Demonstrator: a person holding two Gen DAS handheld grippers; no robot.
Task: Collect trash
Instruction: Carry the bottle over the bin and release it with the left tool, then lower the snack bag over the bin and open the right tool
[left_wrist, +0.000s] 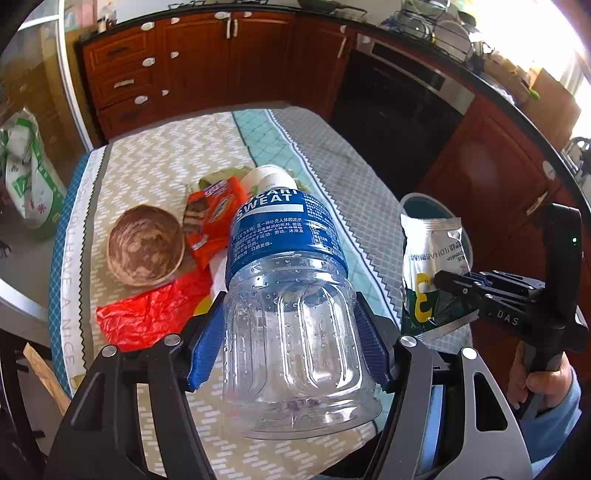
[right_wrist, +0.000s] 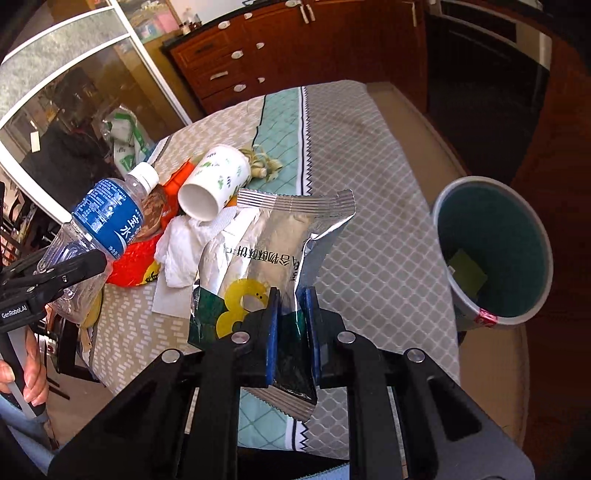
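From the left wrist camera, the left tongs (left_wrist: 291, 332) are clamped on the clear ribbed lower half of an empty Pocari Sweat bottle (left_wrist: 286, 280), blue pads pressed against both its sides, white cap pointing away over the worktop (left_wrist: 332, 155). Beyond it on the patterned cloth lie a brown round paper dish (left_wrist: 146, 245), an orange snack wrapper (left_wrist: 212, 221) and a crumpled red plastic bag (left_wrist: 147, 314). To the right, the right tongs (left_wrist: 456, 288) pinch the lower part of a silver foil snack packet (left_wrist: 430, 266), held up in front of the grey waste bin (left_wrist: 424, 206), whose rim peeks out behind it.

From the right wrist camera, the right tongs (right_wrist: 291, 325) grip that foil packet by its dark green end, with the crimped silver edge standing upward. The bin (right_wrist: 458, 295) stands off the worktop edge to the right, with a yellowish scrap (right_wrist: 467, 273) inside. On the cloth sit a tipped white paper cup with a leaf print (right_wrist: 214, 182), crumpled white tissue (right_wrist: 181, 251) just below it, and pale peelings (right_wrist: 264, 164) behind. At the left, the left tongs (right_wrist: 64, 275) hold the bottle tilted, cap up.
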